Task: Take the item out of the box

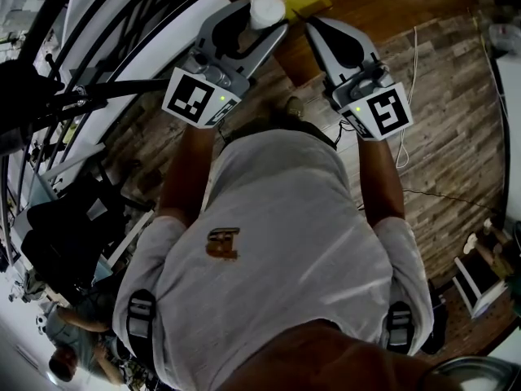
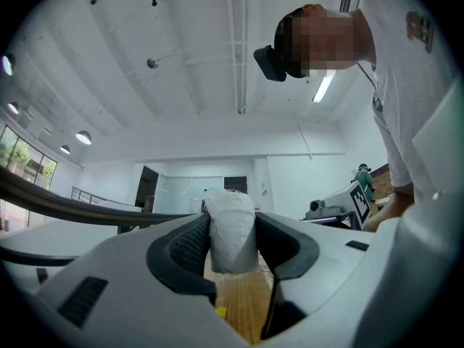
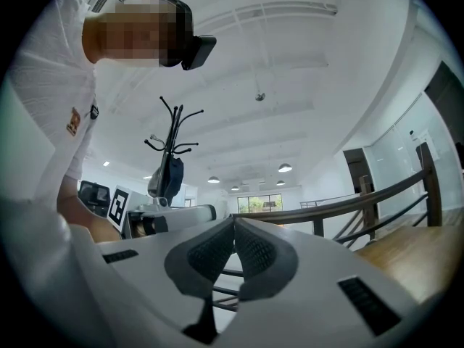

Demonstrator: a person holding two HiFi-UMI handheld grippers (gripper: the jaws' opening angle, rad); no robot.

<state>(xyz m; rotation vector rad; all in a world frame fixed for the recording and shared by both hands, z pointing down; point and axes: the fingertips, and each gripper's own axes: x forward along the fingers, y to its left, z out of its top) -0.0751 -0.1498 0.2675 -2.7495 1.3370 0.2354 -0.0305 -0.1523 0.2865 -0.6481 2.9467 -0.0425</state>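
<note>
Item: small white wrapped bundle (image 2: 232, 230), pinched between the pads of the left claw (image 1: 262, 16) and held in the air above the wooden floor (image 1: 440, 120); no box shows clearly in any view.
Left claw: gripping the bundle, whose top sticks out past the tips.
Right claw (image 3: 233, 223): closed on nothing, pads touching.
Slip risk: the wrapping looks soft, so it could squash and slide out if the grip slackens or the claw swings fast.
Knock risk: a bump from the right claw nearby could twist the bundle loose.
</note>
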